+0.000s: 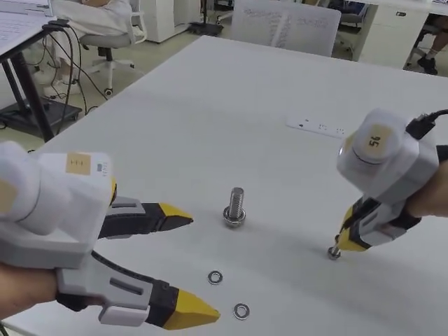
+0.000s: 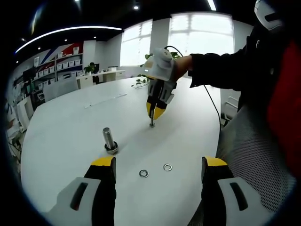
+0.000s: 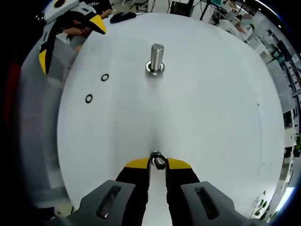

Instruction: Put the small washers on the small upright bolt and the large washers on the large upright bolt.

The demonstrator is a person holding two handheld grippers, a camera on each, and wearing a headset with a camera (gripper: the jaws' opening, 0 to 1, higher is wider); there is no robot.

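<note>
Two washers (image 1: pixel 215 278) lie flat and loose on the white table (image 1: pixel 280 126), near each other and just in front of the large bolt (image 1: pixel 236 206). That bolt stands upright with a metal ring around its foot. We hold the left gripper (image 1: pixel 201 269) beside the washers, its jaws spread wide with nothing between them. Well apart to the right stands the small bolt (image 1: pixel 334 252). The right gripper (image 3: pixel 157 162) points down at it, its jaws drawn nearly together with the bolt's top between the tips. We cannot tell whether they pinch it.
</note>
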